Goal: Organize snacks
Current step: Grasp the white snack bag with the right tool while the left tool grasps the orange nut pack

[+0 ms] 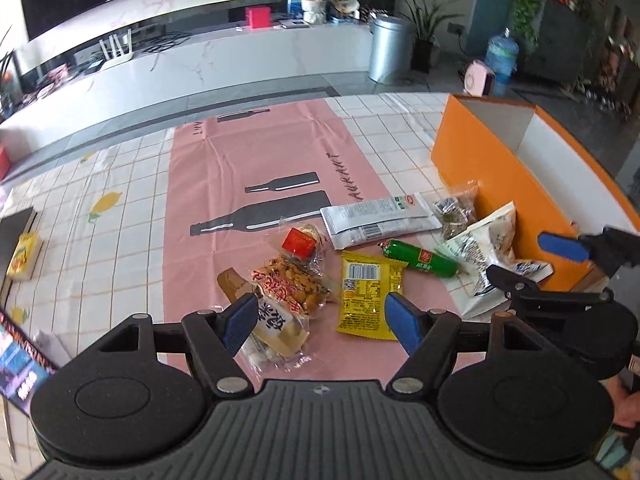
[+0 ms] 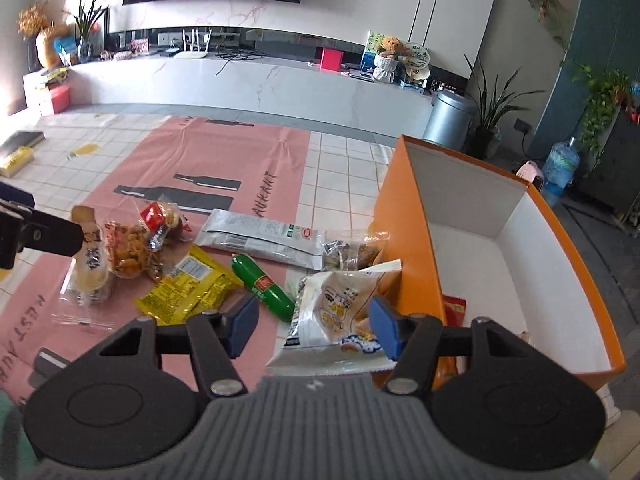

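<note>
Snack packets lie in a heap on the pink cloth [image 1: 240, 168]. My left gripper [image 1: 322, 322] hovers open above a clear packet with a white label [image 1: 276, 320] and a yellow packet [image 1: 370, 300]; neither pad touches them. My right gripper [image 2: 313, 326] is open low over a white snack bag [image 2: 336, 316] that leans on the orange box [image 2: 400, 220]; the left pad stands apart from the bag. A green sausage [image 2: 262, 284] and a long silver packet [image 2: 260, 238] lie just beyond. In the box lies a red packet [image 2: 454, 308].
The orange box [image 1: 500, 168] stands at the table's right edge, its far part bare white. A peanut packet [image 1: 292, 284] and a red-labelled one [image 1: 300, 242] lie at mid cloth. A yellow book [image 1: 24, 256] sits far left. Behind the table are a floor and a metal bin [image 1: 390, 48].
</note>
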{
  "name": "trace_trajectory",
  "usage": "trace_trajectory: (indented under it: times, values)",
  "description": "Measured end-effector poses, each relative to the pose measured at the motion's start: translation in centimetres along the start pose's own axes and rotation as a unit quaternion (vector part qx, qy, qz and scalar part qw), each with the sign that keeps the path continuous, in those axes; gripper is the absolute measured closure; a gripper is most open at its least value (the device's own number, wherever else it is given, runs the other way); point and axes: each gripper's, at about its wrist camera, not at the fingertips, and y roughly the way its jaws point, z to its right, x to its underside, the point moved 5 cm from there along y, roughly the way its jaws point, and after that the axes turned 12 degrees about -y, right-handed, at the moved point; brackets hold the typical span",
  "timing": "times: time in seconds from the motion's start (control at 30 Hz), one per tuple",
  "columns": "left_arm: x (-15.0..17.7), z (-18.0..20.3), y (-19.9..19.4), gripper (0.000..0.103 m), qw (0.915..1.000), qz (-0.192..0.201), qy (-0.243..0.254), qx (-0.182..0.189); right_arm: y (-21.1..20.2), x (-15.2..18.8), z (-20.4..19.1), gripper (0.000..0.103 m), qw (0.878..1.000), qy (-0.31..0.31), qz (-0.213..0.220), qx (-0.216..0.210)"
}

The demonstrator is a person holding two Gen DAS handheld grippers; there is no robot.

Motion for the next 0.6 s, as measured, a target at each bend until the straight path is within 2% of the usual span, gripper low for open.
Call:
trace_trajectory:
  times: [0.2,0.4,0.5,0.6]
  values:
    - [-0.4,-0.2,3.2,0.018,0.9964,-0.039,0.075,0.003,2.7,0.0,-0.7,0.044,0.999,-0.02,-0.027,0.008]
    - [-0.7,0.2,5.4,0.015,0.9844,-0.057,0.164,0.028,4.4,0.1,-0.5,0.046,0.999,-0.002,-0.037,-0.008]
    - [-0.9,0.3,6.6,0.015,0.976,-0.067,0.206,0.025,5.3,0.3,-0.4,0.052,0.999,0.007,-0.043,-0.015]
    - [-1.2,0.1,8.3,0.015,0.9671,-0.088,0.238,0.018,5.6,0.3,-0.3,0.067,0.999,0.002,-0.034,-0.008]
